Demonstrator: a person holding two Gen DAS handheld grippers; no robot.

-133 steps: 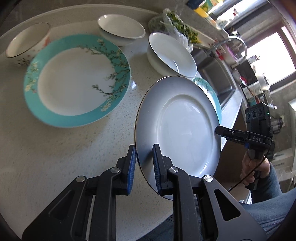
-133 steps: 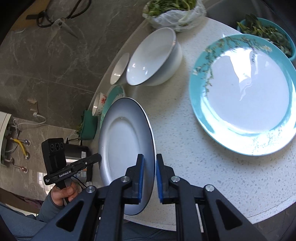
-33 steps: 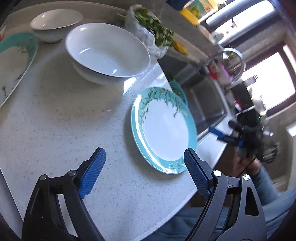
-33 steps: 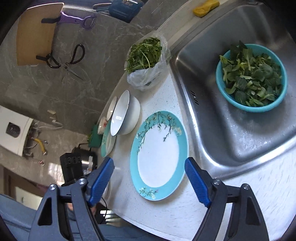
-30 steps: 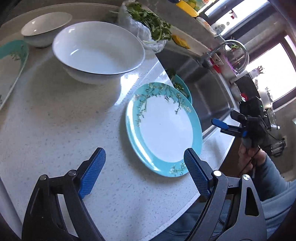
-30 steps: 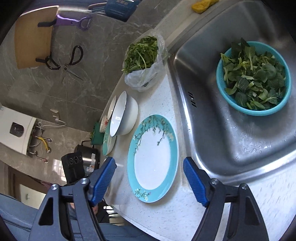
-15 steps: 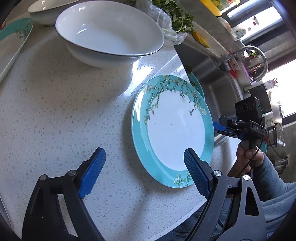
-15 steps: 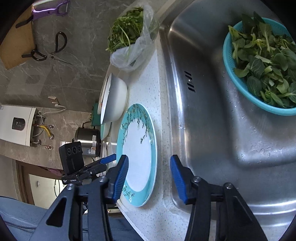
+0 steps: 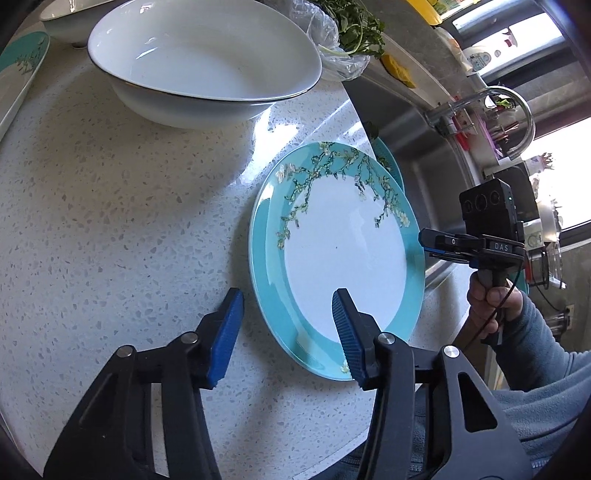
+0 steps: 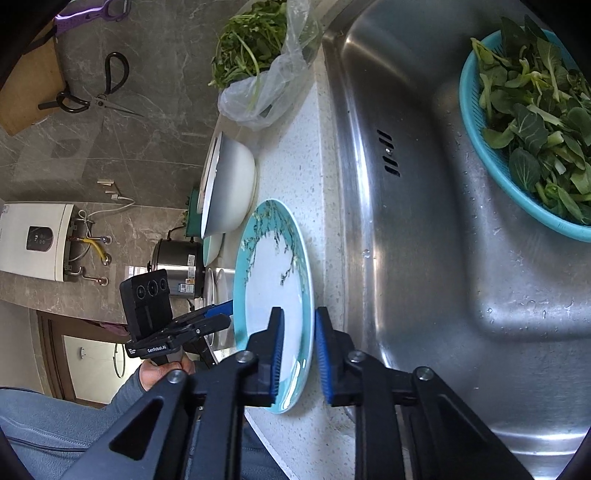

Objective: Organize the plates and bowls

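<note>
Both hand-held grippers closing on teal plate (image 9: 343,254)

Left hand-held gripper (image 9: 286,328) and right hand-held gripper (image 10: 297,350) straddle opposite rims at lower frame, pads not yet pressing; plate on tabletop (image 9: 110,221).

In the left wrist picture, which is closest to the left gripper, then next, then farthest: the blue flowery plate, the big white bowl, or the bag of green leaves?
1. The blue flowery plate: its near rim sits between the closing jaws of the left gripper.
2. The big white bowl: farther back on the counter, up and left.
3. The bag of green leaves: behind the bowl, at the top.
</note>
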